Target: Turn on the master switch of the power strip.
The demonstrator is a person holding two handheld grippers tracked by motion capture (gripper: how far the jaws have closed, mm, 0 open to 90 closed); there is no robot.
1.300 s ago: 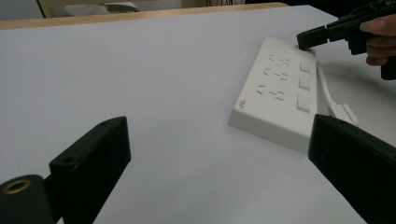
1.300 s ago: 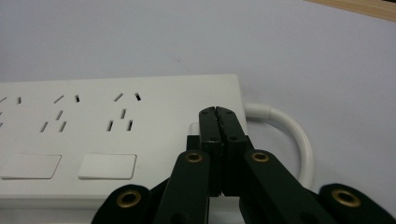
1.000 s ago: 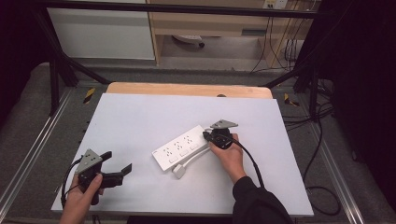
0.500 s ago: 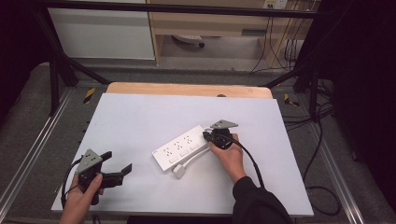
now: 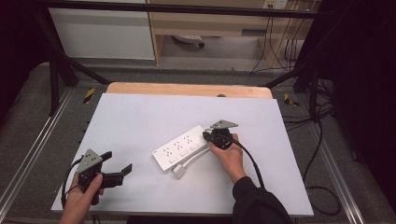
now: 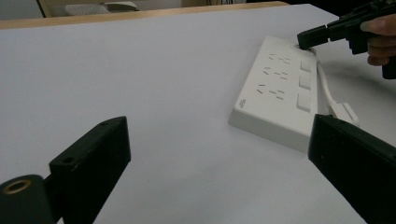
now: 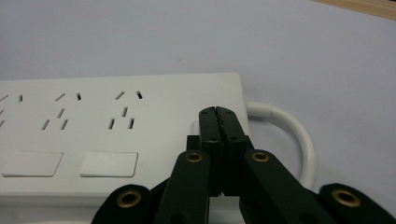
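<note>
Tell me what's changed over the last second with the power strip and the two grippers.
Nothing visibly changed. The right gripper keeps its shut jaws tip-down on the end switch of the white power strip, the left gripper stays open near the table's front left, and the strip's cord and plug lie as before.

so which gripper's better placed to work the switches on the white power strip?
Right. The right gripper, jaws shut together, already has its tips on the white three-switch power strip at the cable-end switch. The left gripper sits open, well off near the table's front-left edge.
</note>
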